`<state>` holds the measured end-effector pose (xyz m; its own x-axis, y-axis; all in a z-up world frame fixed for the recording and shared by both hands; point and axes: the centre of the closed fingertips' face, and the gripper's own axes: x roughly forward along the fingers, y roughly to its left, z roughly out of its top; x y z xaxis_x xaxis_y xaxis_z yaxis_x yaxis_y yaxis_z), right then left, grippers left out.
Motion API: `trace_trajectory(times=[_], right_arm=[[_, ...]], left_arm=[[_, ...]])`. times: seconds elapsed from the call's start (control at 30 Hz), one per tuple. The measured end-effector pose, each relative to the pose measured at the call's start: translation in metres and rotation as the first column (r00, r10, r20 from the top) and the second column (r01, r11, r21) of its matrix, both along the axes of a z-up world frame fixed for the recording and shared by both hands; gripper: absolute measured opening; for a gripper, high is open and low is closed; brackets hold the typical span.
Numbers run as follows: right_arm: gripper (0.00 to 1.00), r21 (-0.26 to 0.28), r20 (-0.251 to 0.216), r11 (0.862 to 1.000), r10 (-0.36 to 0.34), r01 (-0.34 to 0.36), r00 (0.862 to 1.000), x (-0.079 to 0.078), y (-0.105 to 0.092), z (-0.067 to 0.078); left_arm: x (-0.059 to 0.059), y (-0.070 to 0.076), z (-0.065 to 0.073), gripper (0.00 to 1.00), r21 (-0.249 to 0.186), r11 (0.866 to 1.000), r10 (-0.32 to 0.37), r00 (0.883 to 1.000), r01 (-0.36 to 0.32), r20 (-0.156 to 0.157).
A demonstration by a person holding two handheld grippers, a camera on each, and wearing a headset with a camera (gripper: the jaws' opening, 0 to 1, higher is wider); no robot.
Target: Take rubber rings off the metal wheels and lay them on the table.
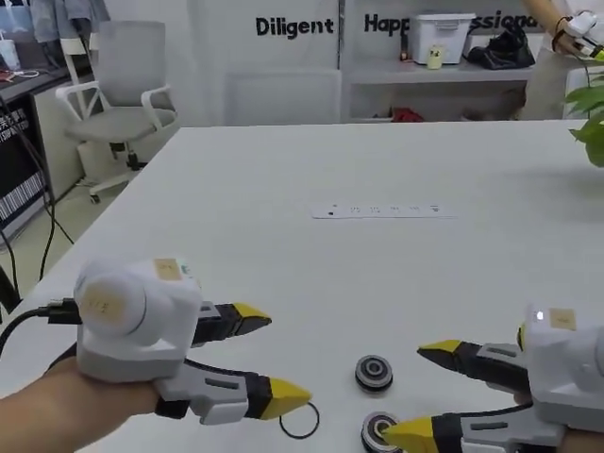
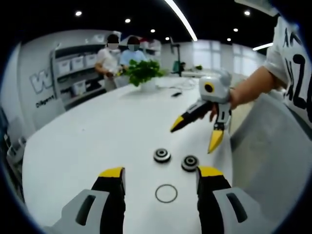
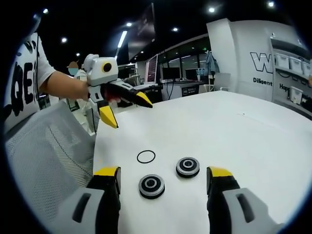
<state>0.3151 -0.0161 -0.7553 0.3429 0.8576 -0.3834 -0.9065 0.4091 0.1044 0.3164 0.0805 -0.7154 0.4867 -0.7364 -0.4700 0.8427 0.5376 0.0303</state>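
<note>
Two small metal wheels with dark rubber rims lie flat on the white table: one (image 1: 374, 372) (image 2: 162, 155) (image 3: 187, 166) farther from me, the other (image 1: 377, 429) (image 2: 190, 163) (image 3: 151, 185) near the front edge. A loose black rubber ring (image 1: 299, 420) (image 2: 166, 193) (image 3: 146, 156) lies flat to their left. My left gripper (image 1: 274, 357) (image 2: 161, 175) (image 3: 126, 108) hovers open just left of the ring, holding nothing. My right gripper (image 1: 423, 392) (image 3: 163, 172) (image 2: 196, 131) is open beside the wheels, with the near wheel close to its lower fingertip.
A white power strip (image 1: 382, 210) lies mid-table. A green plant (image 1: 591, 118) (image 2: 142, 72) stands at the right edge. A grey office chair (image 1: 121, 104) and shelves with a white box (image 1: 443, 38) stand beyond the table. Two people (image 2: 121, 56) stand near the shelves.
</note>
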Motion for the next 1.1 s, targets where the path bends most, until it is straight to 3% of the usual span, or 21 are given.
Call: trace_trajectory(times=[0.5, 1.1], right_arm=[[0.59, -0.014, -0.035, 0.999, -0.046, 0.045, 0.998, 0.004, -0.012, -0.024], [0.37, -0.042, -0.079, 0.998, 0.043, -0.047, 0.996, -0.012, -0.002, -0.044]], left_arm=[[0.000, -0.031, -0.021, 0.59, -0.007, 0.998, -0.061, 0.997, 0.060, -0.054], [-0.011, -0.062, -0.050, 0.56, -0.002, 0.990, -0.138, 0.983, 0.138, -0.124]])
